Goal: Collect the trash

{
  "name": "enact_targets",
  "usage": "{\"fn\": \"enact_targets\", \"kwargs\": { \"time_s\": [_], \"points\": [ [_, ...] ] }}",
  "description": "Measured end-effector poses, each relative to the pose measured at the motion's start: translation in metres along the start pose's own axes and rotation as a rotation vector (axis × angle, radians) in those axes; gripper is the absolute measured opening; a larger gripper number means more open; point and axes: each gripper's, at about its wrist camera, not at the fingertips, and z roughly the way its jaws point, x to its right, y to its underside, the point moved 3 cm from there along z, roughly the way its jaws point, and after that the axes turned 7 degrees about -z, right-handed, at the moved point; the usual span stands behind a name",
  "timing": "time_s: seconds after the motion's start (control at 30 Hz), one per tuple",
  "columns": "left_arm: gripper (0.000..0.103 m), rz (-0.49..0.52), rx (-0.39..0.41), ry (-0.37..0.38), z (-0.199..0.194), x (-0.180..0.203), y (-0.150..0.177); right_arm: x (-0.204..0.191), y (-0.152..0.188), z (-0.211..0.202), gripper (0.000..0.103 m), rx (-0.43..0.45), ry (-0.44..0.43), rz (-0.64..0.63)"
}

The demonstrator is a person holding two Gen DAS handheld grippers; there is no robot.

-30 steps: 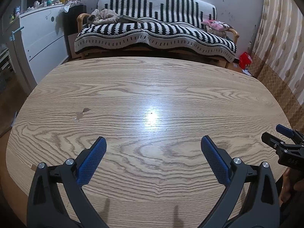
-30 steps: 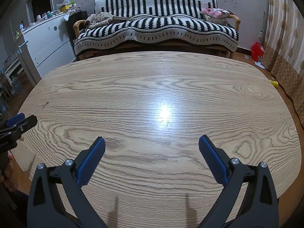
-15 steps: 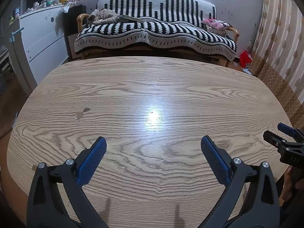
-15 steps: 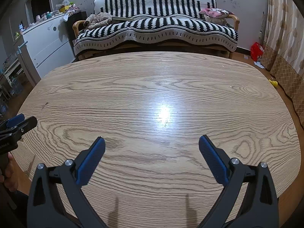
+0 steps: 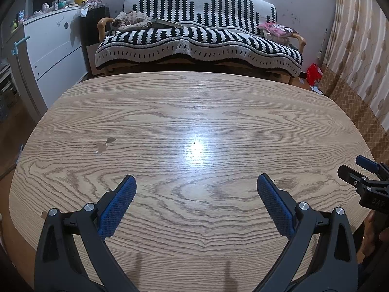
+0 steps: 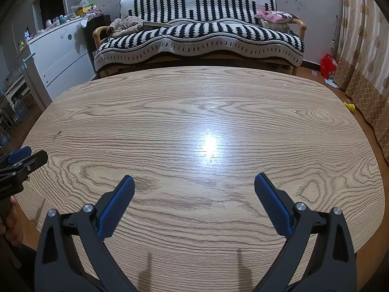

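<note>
My left gripper (image 5: pixel 195 182) is open and empty above the near part of a bare oval wooden table (image 5: pixel 194 112). My right gripper (image 6: pixel 194 181) is open and empty too, held beside it to the right; it also shows at the right edge of the left wrist view (image 5: pixel 362 170). The left gripper shows at the left edge of the right wrist view (image 6: pixel 23 157). No trash lies on the table top; only a small worn patch (image 5: pixel 104 144) marks the wood. A small yellow scrap (image 6: pixel 350 106) and bits of paper (image 6: pixel 330 82) lie on the floor at the right.
A black-and-white striped sofa (image 5: pixel 199 41) stands behind the table with clothes (image 5: pixel 131 19) and a pink cushion (image 5: pixel 277 29) on it. A white dresser (image 5: pixel 53 48) is at the left, a red bag (image 5: pixel 314 73) and curtains (image 5: pixel 359 56) at the right.
Both grippers have stayed open and nearly still. The right gripper has drifted slightly lower in the left wrist view.
</note>
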Motion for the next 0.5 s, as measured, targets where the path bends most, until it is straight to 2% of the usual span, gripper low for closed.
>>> {"fn": "enact_targets", "kwargs": {
  "time_s": [0.5],
  "points": [
    [0.097,0.004,-0.003,-0.018,0.0011,-0.0048,0.0007,-0.0002,0.0003,0.0002,0.095,-0.001,0.001,-0.003]
  ]
}}
